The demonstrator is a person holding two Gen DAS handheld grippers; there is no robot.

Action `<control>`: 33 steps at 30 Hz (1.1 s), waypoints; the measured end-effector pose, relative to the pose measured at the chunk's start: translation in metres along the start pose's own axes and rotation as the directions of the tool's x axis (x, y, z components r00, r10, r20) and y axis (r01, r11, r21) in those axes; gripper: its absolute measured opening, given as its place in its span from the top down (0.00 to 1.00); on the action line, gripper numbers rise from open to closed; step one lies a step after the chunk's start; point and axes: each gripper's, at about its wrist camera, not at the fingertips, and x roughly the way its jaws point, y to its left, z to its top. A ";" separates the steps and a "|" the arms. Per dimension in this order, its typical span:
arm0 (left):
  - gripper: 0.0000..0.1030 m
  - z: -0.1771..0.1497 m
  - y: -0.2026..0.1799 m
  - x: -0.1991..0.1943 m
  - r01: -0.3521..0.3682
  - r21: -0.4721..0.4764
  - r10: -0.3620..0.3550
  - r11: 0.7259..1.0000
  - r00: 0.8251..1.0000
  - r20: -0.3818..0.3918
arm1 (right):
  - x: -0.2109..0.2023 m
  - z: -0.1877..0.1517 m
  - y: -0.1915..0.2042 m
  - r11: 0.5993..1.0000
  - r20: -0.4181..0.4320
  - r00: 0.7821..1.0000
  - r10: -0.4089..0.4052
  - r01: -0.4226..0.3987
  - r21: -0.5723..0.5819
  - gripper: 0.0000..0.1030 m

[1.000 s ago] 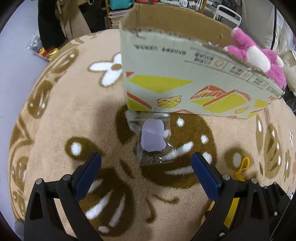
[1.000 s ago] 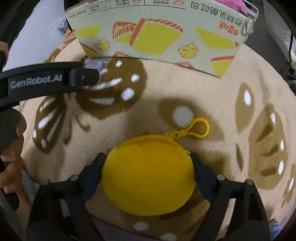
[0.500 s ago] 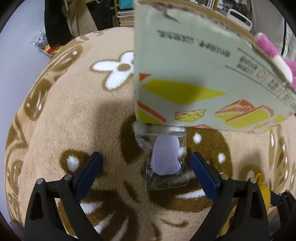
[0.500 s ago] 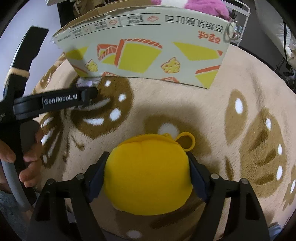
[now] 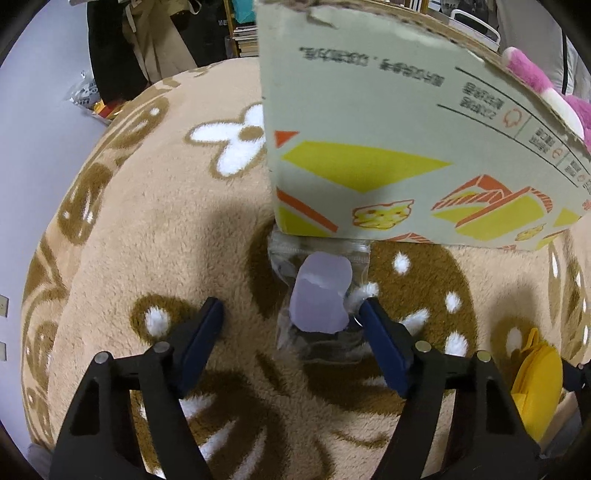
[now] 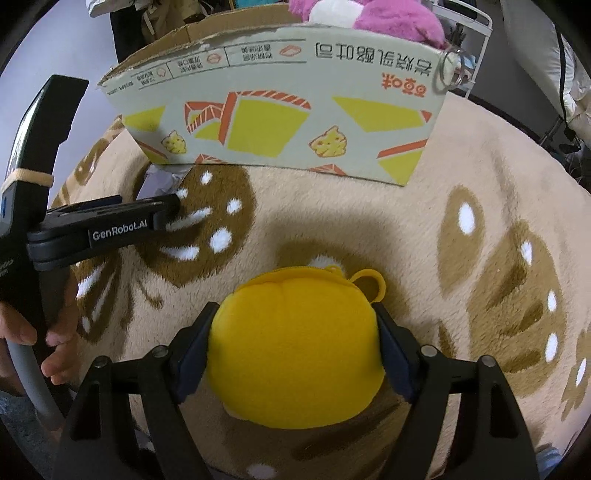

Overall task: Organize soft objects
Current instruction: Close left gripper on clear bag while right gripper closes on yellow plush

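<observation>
A lilac soft piece [image 5: 321, 295] lies in a clear plastic bag [image 5: 317, 343] on the fleece blanket, its top edge against the foot of the cardboard box [image 5: 388, 147]. My left gripper [image 5: 290, 310] points down over it and its jaws are closing. The right pad touches the bag's edge, while the left pad stands well apart from it. My right gripper [image 6: 295, 317] is shut on a round yellow plush pouch [image 6: 295, 350], both pads pressed into its sides. The pouch's yellow loop [image 6: 369, 282] sticks out behind it. A pink plush toy [image 6: 388, 18] sits in the box [image 6: 280, 110].
The tan and brown patterned blanket [image 6: 480, 166] covers the whole surface. A metal key ring [image 6: 448, 72] hangs at the box's right corner. A person's hand [image 6: 37, 332] holds the left gripper's handle. Clothes and shelves stand beyond the blanket [image 5: 147, 55].
The left gripper has come in over the bagged lilac piece and its jaws have narrowed around it. The right gripper's pads have pressed into the yellow pouch.
</observation>
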 end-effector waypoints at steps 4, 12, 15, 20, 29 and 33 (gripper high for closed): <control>0.40 -0.004 -0.007 -0.006 -0.007 0.032 0.006 0.999 1.000 0.019 | -0.001 0.001 -0.001 1.000 0.010 1.000 -0.004 0.004 0.001 0.19; 0.58 -0.010 -0.013 -0.013 0.057 0.052 -0.058 0.997 0.998 0.021 | -0.012 0.003 -0.008 1.000 0.037 0.999 -0.013 0.013 0.005 0.19; 0.58 -0.013 -0.009 -0.019 0.072 0.017 -0.072 0.997 0.997 0.022 | -0.023 0.005 -0.009 0.999 0.086 0.996 -0.034 0.035 -0.010 0.19; 0.58 -0.023 -0.005 -0.043 0.043 0.007 -0.043 0.999 0.996 0.075 | -0.046 0.008 -0.007 0.999 0.190 0.982 -0.016 0.025 -0.043 0.19; 0.58 -0.044 -0.005 -0.115 0.050 0.000 -0.049 0.999 0.972 0.231 | -0.073 0.013 -0.001 0.999 0.315 0.949 0.030 -0.014 -0.052 0.19; 0.58 -0.051 -0.009 -0.143 0.018 0.007 -0.019 1.000 0.943 0.332 | -0.084 0.017 -0.002 0.998 0.362 0.931 0.049 -0.035 -0.044 0.19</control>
